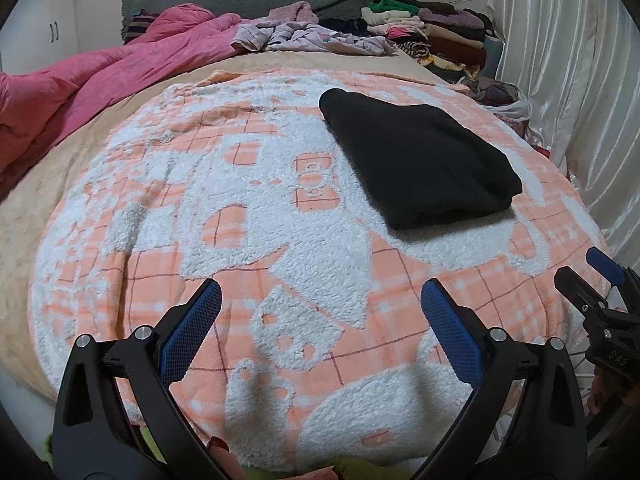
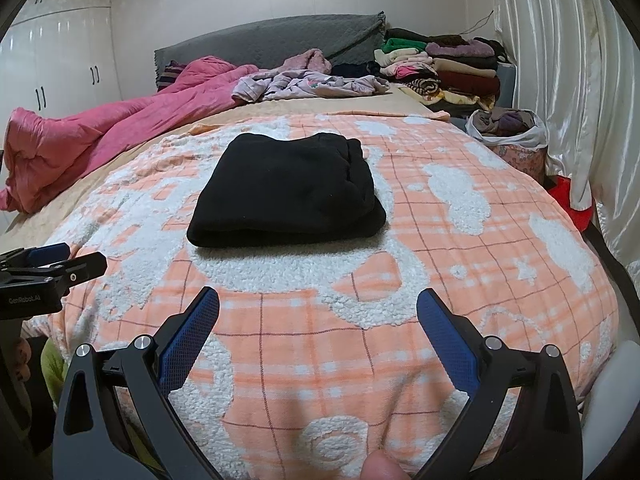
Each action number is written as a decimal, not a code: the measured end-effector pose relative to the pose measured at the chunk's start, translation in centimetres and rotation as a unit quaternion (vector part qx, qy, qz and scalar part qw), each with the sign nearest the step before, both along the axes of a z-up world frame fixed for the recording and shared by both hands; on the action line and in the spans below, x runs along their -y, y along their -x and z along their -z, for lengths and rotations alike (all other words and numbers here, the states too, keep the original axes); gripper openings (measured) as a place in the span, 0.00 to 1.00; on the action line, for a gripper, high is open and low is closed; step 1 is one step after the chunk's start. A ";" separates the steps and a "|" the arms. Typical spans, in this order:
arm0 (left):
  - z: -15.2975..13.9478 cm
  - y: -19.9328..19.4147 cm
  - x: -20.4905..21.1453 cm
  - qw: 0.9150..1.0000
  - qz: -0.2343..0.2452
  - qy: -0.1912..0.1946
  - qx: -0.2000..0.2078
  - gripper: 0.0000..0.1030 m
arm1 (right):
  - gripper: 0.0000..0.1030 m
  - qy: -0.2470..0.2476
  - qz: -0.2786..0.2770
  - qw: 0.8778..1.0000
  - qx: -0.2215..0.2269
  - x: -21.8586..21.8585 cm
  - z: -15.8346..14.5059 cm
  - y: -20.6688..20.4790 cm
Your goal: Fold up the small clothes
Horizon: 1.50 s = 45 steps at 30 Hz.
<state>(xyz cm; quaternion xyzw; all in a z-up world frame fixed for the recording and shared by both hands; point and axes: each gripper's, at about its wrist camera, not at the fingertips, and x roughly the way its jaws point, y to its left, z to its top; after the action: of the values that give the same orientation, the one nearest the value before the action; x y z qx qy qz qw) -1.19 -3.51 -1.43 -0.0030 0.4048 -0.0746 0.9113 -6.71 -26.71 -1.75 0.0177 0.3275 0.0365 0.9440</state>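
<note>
A black garment (image 1: 420,160) lies folded into a thick rectangle on the orange-and-white blanket (image 1: 248,240); in the right wrist view the black garment (image 2: 288,192) sits straight ahead on that blanket (image 2: 400,340). My left gripper (image 1: 320,300) hovers over the blanket's near edge, open and empty, well short and to the left of the garment. My right gripper (image 2: 318,306) is open too, nothing between its blue pads, a short way in front of the garment. Each gripper shows at the edge of the other's view: right gripper (image 1: 592,276), left gripper (image 2: 68,258).
A crumpled pink quilt (image 1: 100,80) lies at the left. Loose lilac clothes (image 1: 312,38) and a stack of folded clothes (image 1: 436,32) sit at the far end by the grey headboard (image 2: 272,44). A bag of clothes (image 2: 508,132) and white curtain (image 2: 580,80) stand at the right.
</note>
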 end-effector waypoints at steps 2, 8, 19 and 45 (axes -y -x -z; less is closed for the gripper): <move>0.0 0.0 0.1 1.000 0.002 -0.001 0.000 0.91 | 0.96 0.000 0.000 1.000 -0.001 0.0 0.0 0.0; -0.1 0.2 0.1 1.000 0.005 0.002 0.001 0.91 | 0.96 -0.001 0.001 1.000 -0.001 0.0 -0.1 0.1; -0.3 0.3 0.2 1.000 0.005 0.003 0.001 0.91 | 0.96 -0.001 0.002 1.000 -0.002 0.1 -0.1 0.0; -0.2 0.4 0.3 1.000 0.006 -0.001 -0.007 0.91 | 0.96 -0.001 0.007 1.000 -0.006 0.4 0.0 0.1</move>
<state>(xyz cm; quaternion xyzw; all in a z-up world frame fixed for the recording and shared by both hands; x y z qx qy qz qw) -1.64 -3.85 -1.23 0.0000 0.4117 -0.0793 0.9079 -6.79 -27.11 -1.78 0.0212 0.3327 0.0303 0.9423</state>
